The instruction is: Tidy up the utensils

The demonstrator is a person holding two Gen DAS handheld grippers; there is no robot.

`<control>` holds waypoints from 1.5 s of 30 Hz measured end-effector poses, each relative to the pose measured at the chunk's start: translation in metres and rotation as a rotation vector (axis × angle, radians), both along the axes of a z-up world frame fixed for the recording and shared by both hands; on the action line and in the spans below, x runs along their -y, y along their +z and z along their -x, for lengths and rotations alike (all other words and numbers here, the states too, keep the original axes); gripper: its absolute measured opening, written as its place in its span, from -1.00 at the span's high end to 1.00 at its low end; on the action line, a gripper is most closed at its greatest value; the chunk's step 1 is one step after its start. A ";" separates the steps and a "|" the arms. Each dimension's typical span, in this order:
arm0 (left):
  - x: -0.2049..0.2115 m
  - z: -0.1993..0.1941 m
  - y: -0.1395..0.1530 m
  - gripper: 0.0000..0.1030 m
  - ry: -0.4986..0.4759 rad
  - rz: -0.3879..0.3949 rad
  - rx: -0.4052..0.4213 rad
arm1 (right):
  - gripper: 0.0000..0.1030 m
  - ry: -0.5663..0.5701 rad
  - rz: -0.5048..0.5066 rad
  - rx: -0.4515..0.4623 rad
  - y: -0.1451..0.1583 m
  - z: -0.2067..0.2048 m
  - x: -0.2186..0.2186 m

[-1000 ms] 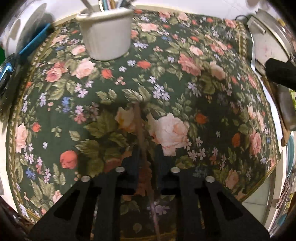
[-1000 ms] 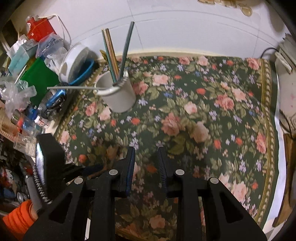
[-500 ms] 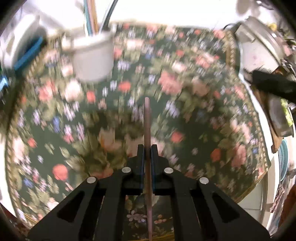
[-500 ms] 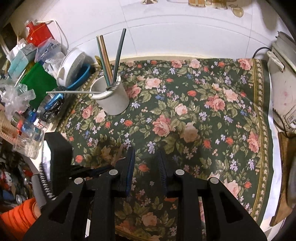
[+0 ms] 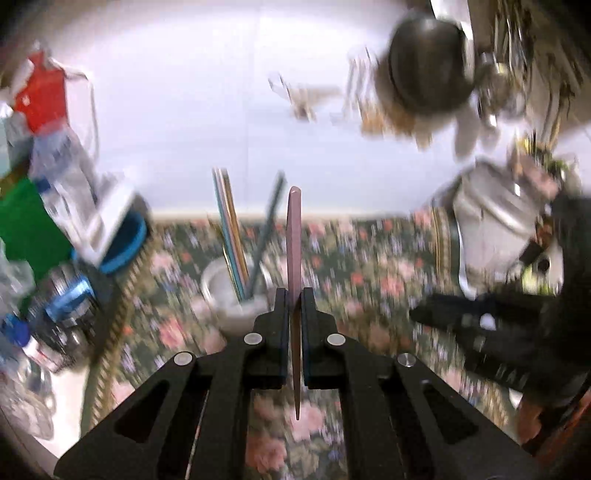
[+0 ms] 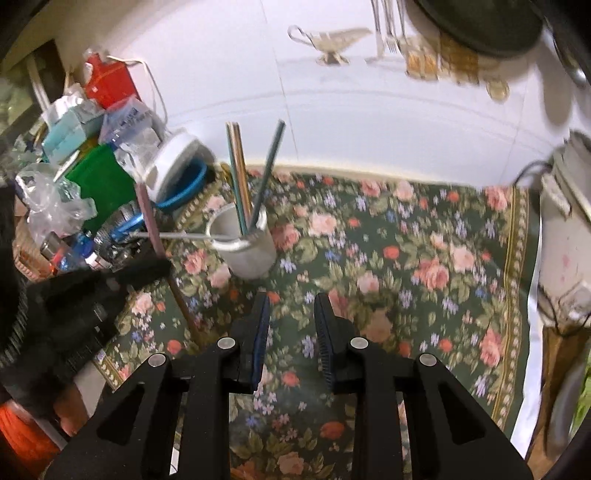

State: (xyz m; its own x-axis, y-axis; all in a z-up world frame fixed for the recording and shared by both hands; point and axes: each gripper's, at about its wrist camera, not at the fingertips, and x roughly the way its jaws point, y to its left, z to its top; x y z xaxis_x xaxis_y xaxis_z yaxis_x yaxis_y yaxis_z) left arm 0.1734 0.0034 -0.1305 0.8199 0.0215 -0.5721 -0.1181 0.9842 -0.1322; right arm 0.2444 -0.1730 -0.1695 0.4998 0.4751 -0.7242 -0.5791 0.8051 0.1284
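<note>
A home kitchen is being shown: forks (image 6: 388, 29) are being hung on tiled wall (image 6: 332, 110), floral cloth (image 6: 406, 258) is covering the counter.

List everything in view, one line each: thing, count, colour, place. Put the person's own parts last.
chopstick: one, brownish-pink, clamped upright in the left tongs.
cup: one, white, on the cloth near its back left corner.
sticks in the cup: several, multicoloured and dark, standing up; exact count unclear.
thin metal rod: one, silver, lying across the cup rim, pointing left.
tablecloth: one, dark green with roses, covering the table.
clutter pile: many items, red, green, blue, clear plastic, left of the cloth.
white appliance: one, right edge.
hanging forks: a few, metal, on the wall.
left tongs: black, shut on the chopstick.
right tongs: black, parted, nothing between.
</note>
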 end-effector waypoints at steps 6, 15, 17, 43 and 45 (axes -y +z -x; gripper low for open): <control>-0.028 -0.024 0.051 0.92 0.096 -0.035 0.124 | 0.56 0.031 -0.029 0.043 0.016 -0.013 -0.003; -0.070 -0.087 0.036 0.92 0.230 -0.068 0.098 | 0.56 0.072 -0.030 0.057 0.020 -0.040 -0.004; -0.073 -0.092 0.025 0.92 0.245 -0.063 0.080 | 0.56 0.084 -0.029 0.049 0.019 -0.044 -0.004; -0.030 0.108 0.096 -0.05 -0.091 -0.088 0.213 | 0.19 0.004 -0.209 0.357 0.124 0.103 -0.004; -0.031 0.128 0.099 -0.27 -0.089 -0.087 0.233 | 0.10 -0.009 -0.217 0.388 0.129 0.122 -0.005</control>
